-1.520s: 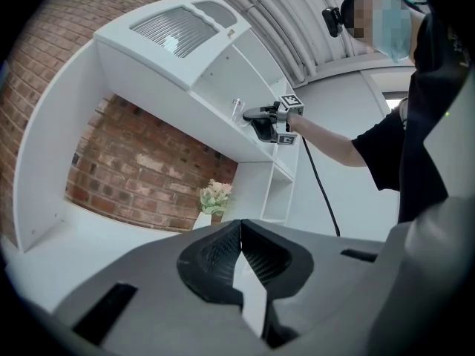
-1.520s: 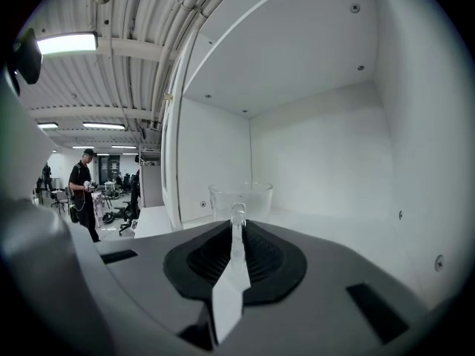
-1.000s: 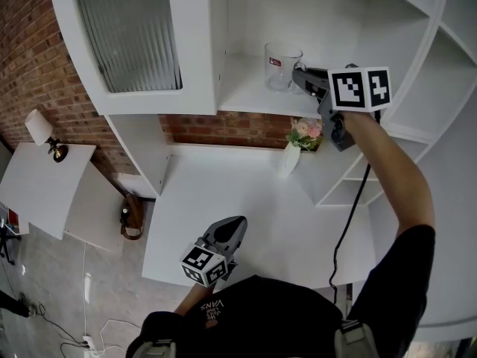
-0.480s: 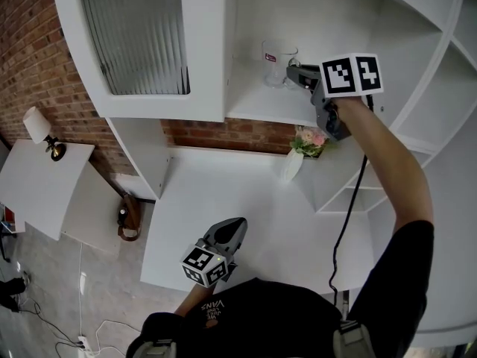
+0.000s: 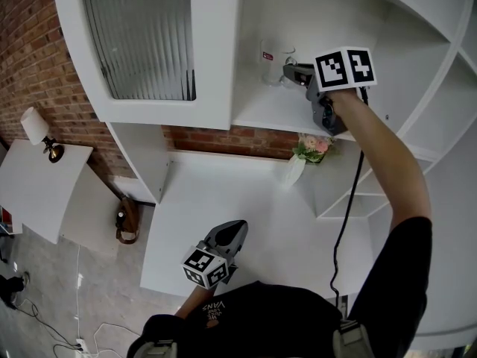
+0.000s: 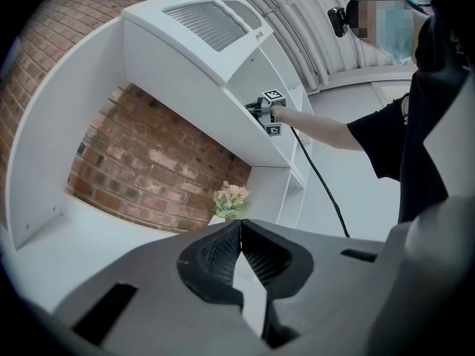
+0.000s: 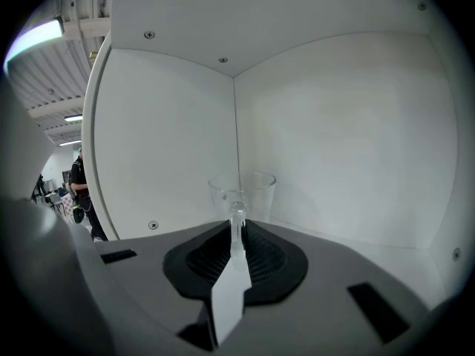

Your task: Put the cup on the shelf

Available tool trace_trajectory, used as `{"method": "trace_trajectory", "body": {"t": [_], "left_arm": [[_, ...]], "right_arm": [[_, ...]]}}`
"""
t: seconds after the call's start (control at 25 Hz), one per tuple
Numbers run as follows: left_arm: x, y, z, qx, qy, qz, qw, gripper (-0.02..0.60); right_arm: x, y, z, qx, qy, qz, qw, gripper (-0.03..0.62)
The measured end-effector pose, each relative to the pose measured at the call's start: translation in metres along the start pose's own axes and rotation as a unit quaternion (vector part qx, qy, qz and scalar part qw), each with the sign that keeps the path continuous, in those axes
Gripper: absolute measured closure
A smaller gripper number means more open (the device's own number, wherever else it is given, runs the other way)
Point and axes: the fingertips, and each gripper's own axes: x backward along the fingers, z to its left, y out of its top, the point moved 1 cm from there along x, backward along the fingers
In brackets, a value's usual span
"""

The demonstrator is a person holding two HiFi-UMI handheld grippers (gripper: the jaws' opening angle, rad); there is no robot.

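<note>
Cup upright on shelf, mouth up, handle facing right gripper

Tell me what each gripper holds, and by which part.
The right gripper grips the clear cup by its handle; the left gripper is shut and empty.

Cup base hidden behind fingers; label unreadable.

Brick wall, white desk
</note>
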Motion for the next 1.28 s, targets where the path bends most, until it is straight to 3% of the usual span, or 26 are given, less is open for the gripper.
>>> {"method": "trace_trajectory", "body": {"t": [0.32, 0.52, 0.76, 1.08, 1.28], "left_arm": [[0.002, 0.003, 0.007, -0.002, 0.009, -0.002, 1.0000, 0.574], [0.008, 0.004, 0.004, -0.007, 0.019, -0.007, 0.9998, 0.574], [0.018, 0.004, -0.007, -0.012, 0.032, -0.012, 0.9994, 0.574], [0.028, 0.003, -0.029, -0.024, 0.037, -0.010, 0.9990, 0.574], [0.029, 0.002, -0.043, -0.033, 0.047, -0.013, 0.9982, 0.574]], "right_arm": [[-0.008, 0.004, -0.002, -0.006, 0.001, -0.001, 1.000, 0.552], [-0.003, 0.004, 0.003, -0.012, 0.004, -0.015, 1.000, 0.468], [0.023, 0.005, 0.009, -0.009, 0.001, -0.034, 0.999, 0.453], [0.066, -0.013, 0.026, -0.011, 0.027, -0.049, 0.998, 0.470], [0.100, -0.029, 0.037, 0.019, 0.032, -0.070, 0.997, 0.539]]}}
